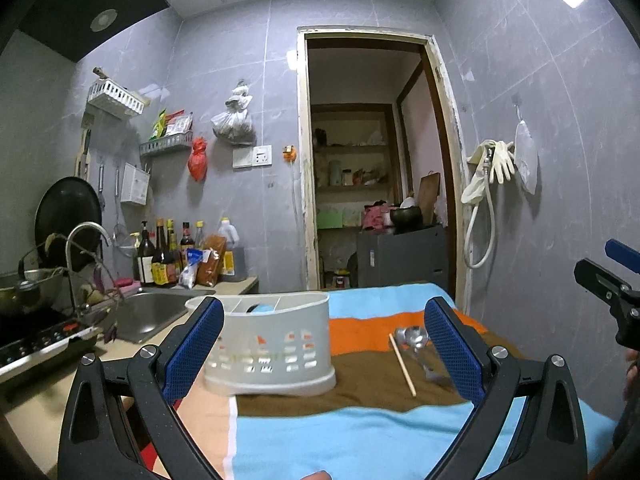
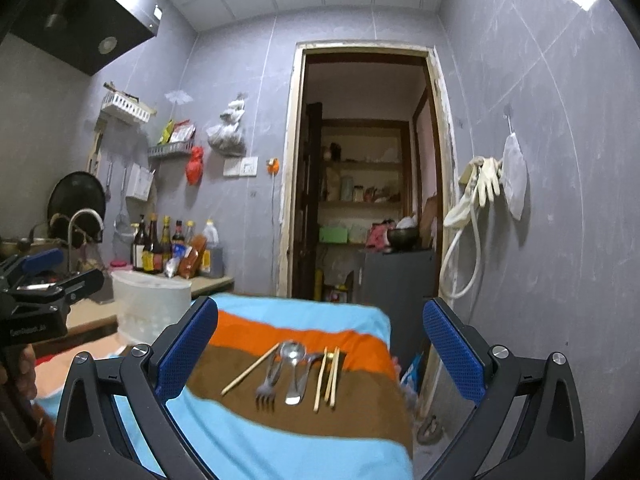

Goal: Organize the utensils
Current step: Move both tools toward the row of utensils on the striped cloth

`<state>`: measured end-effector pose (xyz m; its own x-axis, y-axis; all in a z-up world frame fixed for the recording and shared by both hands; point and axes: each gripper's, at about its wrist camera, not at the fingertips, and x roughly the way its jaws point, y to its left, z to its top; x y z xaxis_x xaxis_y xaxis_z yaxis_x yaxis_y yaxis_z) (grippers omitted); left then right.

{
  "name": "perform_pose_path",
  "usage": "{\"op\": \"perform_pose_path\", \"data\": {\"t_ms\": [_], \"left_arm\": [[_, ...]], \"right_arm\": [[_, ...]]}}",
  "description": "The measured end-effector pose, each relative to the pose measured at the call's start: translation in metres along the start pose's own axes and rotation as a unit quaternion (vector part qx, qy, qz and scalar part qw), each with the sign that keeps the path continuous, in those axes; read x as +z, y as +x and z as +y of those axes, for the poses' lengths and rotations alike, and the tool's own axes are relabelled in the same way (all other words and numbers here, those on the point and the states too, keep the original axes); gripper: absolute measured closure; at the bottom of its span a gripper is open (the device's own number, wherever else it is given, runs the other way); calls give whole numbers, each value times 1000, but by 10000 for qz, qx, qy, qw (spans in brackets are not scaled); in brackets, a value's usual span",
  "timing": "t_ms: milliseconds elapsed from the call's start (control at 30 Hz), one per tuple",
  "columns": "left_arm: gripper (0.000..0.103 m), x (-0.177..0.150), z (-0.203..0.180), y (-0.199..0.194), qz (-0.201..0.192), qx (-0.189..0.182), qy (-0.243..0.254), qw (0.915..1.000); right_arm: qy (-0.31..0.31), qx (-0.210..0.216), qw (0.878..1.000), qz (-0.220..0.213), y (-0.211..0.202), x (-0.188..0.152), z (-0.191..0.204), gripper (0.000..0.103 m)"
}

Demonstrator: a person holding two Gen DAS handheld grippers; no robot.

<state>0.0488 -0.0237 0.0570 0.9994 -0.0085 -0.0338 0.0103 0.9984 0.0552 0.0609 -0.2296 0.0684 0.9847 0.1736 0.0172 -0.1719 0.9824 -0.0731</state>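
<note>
Both tongs, left (image 1: 324,344) and right (image 2: 320,344), gape empty above the striped worktop (image 2: 280,440), where fork (image 2: 268,384), spoon (image 2: 294,364) and chopsticks (image 2: 328,376) lie right of the white holder (image 1: 276,344), so nothing seems sorted yet; next, probably pinch one utensil.

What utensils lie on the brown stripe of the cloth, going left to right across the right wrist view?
Lone angled wooden chopstick → metal fork with tines toward the camera → metal spoon → cluster of pale wooden chopsticks. A further metal piece beside the spoon overlaps it, so it is left out.
</note>
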Motion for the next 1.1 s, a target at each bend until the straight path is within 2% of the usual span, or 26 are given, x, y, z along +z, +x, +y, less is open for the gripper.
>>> {"op": "perform_pose_path", "data": {"t_ms": [200,400,567,733,967,1100], "left_arm": [[5,24,-6,20,-42,-131,46,9999],[5,52,-10,49,-42,-452,60,9990],[5,66,-21,87,128,-743,32,9972],[5,68,-28,126,368,-1032,-176,9938],[5,63,-41,183,891,-1284,-309,9872],[5,46,-45,209,1329,-1372,-385,9808]], "right_arm": [[18,113,9998,-157,18,29,-14,0],[-67,223,9996,-143,43,56,-27,0],[-323,83,9994,80,70,52,-38,0],[-314,98,9987,391,103,38,-53,0],[-206,127,9966,792,152,27,-72,0],[-389,173,9940,1008,176,15,-75,0]]}}
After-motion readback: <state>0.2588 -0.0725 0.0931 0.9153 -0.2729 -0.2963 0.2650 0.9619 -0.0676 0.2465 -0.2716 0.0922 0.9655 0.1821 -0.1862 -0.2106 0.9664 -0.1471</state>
